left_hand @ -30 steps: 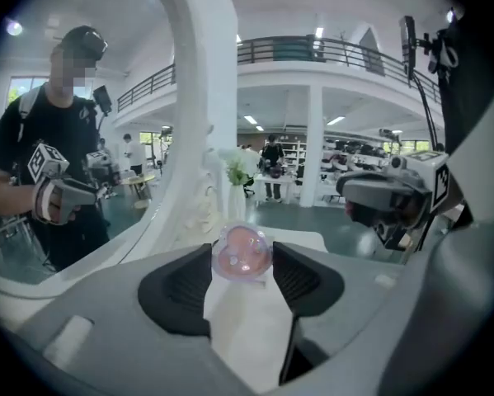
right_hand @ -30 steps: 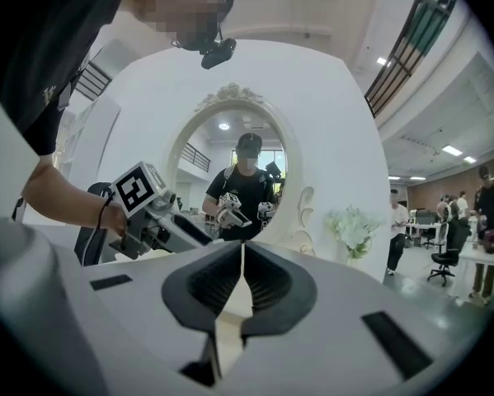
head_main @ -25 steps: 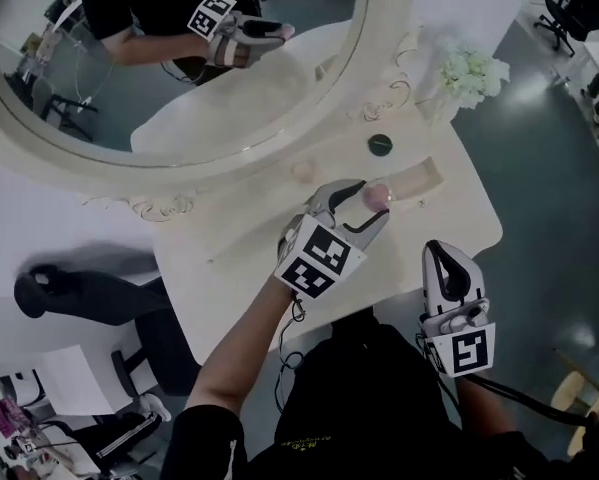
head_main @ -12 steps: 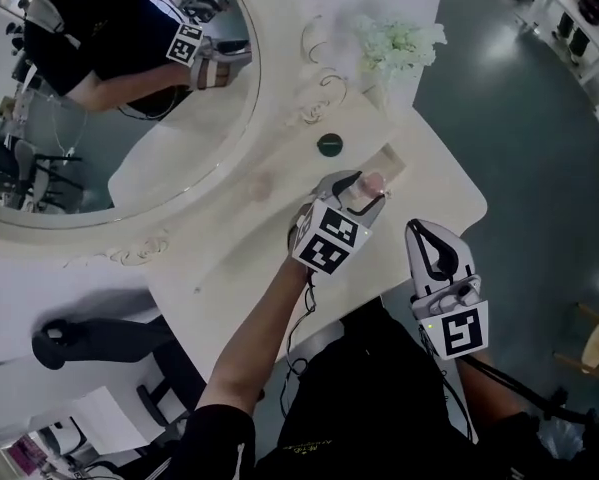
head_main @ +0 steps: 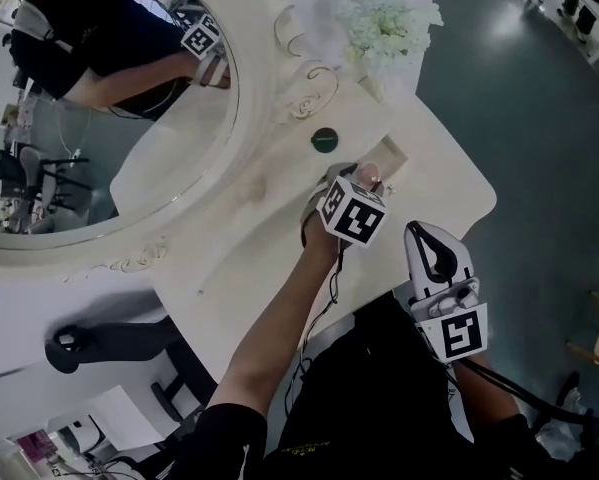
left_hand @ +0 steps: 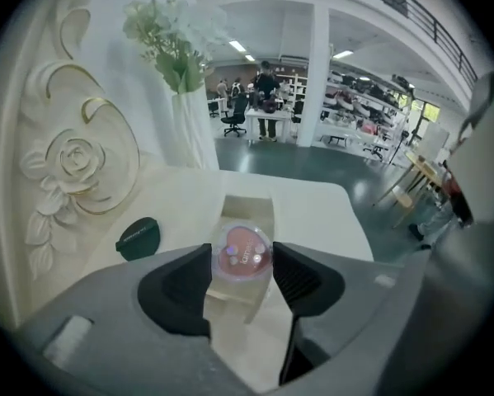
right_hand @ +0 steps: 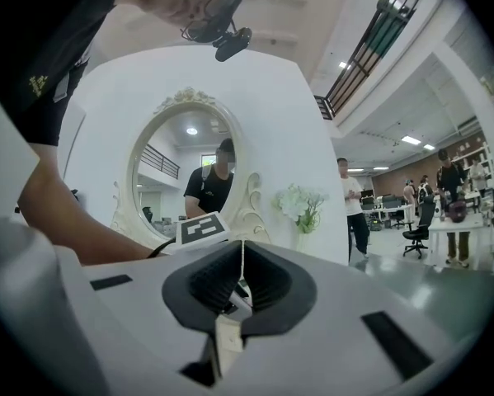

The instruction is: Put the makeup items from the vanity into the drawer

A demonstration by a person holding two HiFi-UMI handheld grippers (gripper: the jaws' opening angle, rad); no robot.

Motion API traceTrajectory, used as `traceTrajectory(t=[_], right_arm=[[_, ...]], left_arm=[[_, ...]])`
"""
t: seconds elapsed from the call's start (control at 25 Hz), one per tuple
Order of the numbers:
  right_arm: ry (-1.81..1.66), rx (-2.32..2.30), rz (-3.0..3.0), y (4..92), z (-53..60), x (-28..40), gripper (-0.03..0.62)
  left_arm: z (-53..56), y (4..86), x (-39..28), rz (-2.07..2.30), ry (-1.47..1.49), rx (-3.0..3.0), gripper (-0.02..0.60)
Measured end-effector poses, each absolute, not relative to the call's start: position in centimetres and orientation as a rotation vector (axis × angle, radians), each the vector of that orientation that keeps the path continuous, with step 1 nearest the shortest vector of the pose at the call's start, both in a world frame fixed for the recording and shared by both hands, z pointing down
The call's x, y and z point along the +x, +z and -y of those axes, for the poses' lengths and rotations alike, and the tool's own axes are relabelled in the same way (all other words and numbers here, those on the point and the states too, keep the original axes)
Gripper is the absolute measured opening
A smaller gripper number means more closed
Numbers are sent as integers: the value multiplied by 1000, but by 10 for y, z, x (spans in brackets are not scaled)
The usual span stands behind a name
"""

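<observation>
A round pink compact [left_hand: 242, 252] with a clear lid sits between the pads of my left gripper [left_hand: 242, 264], which is shut on it. It hangs just above the near end of an open drawer recess [left_hand: 248, 206] in the cream vanity top [left_hand: 321, 213]. In the head view the left gripper [head_main: 365, 176] carries the pink compact [head_main: 369, 174] beside the drawer [head_main: 393, 154]. A dark green round compact [head_main: 324, 139] lies on the vanity to the left of the drawer, the same green compact [left_hand: 138, 238] showing flat near the carved frame. My right gripper [head_main: 427, 234] hovers shut and empty off the vanity's front edge; the right gripper [right_hand: 241, 258] has its jaws touching.
A large oval mirror [head_main: 99, 118] with a carved cream frame [left_hand: 69, 163] fills the back left. A vase of white flowers [head_main: 389, 28] stands at the back right corner. The vanity's right edge [head_main: 484, 193] drops to a grey floor. A dark chair [head_main: 99, 343] stands at the lower left.
My left gripper has carried the pink compact forward and to the right, closer to the drawer recess. The head view has swung, so the mirror sits further left. The right gripper stays shut.
</observation>
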State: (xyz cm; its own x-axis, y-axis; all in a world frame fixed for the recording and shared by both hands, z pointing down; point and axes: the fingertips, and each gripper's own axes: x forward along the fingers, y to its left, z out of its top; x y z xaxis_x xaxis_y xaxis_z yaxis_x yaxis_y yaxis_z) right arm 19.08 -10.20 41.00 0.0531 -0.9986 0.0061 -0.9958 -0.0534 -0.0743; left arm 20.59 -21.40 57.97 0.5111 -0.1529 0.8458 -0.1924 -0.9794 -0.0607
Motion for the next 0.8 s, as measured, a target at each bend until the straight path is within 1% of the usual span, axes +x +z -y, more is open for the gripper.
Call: traceTrajectory(t=[0.24, 0.8], right_arm=[[-114, -2263, -2090, 419, 93, 199, 11], [-133, -2272, -2093, 421, 97, 199, 11]], left_arm=[[219, 598, 208, 326, 1524, 2529, 244], [219, 599, 206, 196, 1441, 2417, 247]])
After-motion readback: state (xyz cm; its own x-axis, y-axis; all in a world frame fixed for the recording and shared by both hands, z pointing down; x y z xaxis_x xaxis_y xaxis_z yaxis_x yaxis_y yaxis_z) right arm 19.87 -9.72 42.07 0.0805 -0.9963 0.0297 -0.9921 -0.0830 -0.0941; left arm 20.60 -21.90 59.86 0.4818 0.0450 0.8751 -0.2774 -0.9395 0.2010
